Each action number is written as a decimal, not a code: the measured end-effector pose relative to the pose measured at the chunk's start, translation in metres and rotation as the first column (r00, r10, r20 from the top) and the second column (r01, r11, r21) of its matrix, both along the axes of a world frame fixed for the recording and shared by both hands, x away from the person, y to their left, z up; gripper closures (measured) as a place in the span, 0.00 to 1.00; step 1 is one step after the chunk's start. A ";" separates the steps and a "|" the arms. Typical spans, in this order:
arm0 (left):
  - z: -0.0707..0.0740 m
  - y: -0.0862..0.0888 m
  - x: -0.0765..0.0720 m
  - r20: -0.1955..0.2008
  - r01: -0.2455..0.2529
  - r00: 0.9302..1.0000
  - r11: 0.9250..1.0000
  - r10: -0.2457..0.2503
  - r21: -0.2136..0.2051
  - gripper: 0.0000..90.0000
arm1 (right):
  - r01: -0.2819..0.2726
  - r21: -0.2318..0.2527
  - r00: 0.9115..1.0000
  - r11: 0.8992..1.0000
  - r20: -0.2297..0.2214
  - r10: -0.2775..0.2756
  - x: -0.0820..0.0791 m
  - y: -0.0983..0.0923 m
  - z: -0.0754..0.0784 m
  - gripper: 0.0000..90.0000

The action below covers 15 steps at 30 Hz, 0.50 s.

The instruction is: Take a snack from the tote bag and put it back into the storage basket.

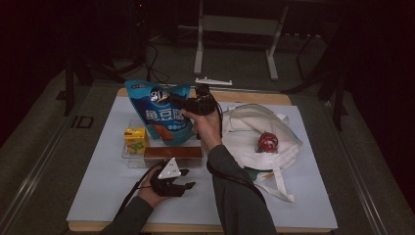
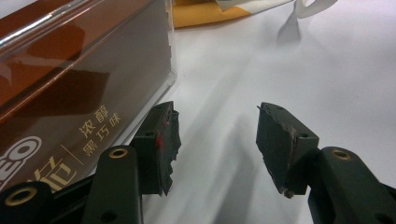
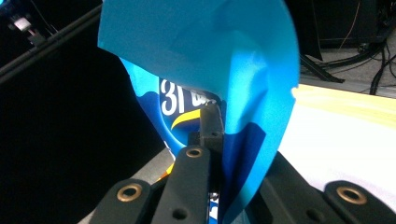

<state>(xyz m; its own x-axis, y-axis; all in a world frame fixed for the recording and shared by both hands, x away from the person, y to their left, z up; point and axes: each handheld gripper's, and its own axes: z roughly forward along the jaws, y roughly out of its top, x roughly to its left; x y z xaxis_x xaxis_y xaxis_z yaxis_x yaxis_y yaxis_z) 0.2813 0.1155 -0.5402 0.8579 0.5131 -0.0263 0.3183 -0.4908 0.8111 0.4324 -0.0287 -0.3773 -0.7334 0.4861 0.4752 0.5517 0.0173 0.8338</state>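
Note:
A blue snack bag point(image 1: 159, 110) hangs upright above the white table, pinched at its top right edge by my right gripper point(image 1: 182, 104), which is shut on it. Seen from the right gripper view, the bag point(image 3: 219, 60) folds over the jaws and its edge runs down between them. My left gripper point(image 1: 188, 179) rests low near the table's front, open, with nothing between its fingertips point(image 2: 161, 140). It lies just in front of a long brown chocolate box point(image 1: 172, 153), which fills the left of the left gripper view as the box point(image 2: 70, 88).
A yellow drink carton point(image 1: 135, 139) stands left of the chocolate box, inside a clear tray point(image 1: 128, 159). A white cloth tote bag point(image 1: 254, 137) lies at the right with a round red tin point(image 1: 267, 142) on it. The white board point(image 1: 98, 181) covers the tabletop.

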 end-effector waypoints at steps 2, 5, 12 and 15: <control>0.000 0.000 0.000 0.003 0.002 1.000 1.000 -0.002 0.002 0.52 | 0.000 0.001 1.000 1.000 -0.007 0.000 0.001 0.003 -0.004 1.00; 0.000 0.000 0.000 0.005 0.004 1.000 1.000 -0.004 0.007 0.52 | 0.003 0.006 1.000 1.000 -0.013 -0.003 0.003 0.006 -0.009 1.00; 0.000 0.000 0.000 0.006 0.001 1.000 1.000 -0.001 0.002 0.52 | 0.036 0.016 0.999 0.999 -0.021 -0.036 0.008 0.015 -0.021 1.00; 0.000 0.001 0.000 0.007 0.000 1.000 1.000 0.000 0.003 0.52 | 0.044 0.001 0.999 0.999 -0.016 -0.044 0.009 0.016 -0.028 1.00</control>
<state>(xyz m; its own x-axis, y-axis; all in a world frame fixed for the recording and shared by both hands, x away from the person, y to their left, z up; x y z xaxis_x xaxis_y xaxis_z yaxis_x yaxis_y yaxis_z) 0.2812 0.1160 -0.5400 0.8582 0.5131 -0.0186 0.3123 -0.4930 0.8120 0.4416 -0.0125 -0.4057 -0.7034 0.5175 0.4872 0.5653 -0.0082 0.8248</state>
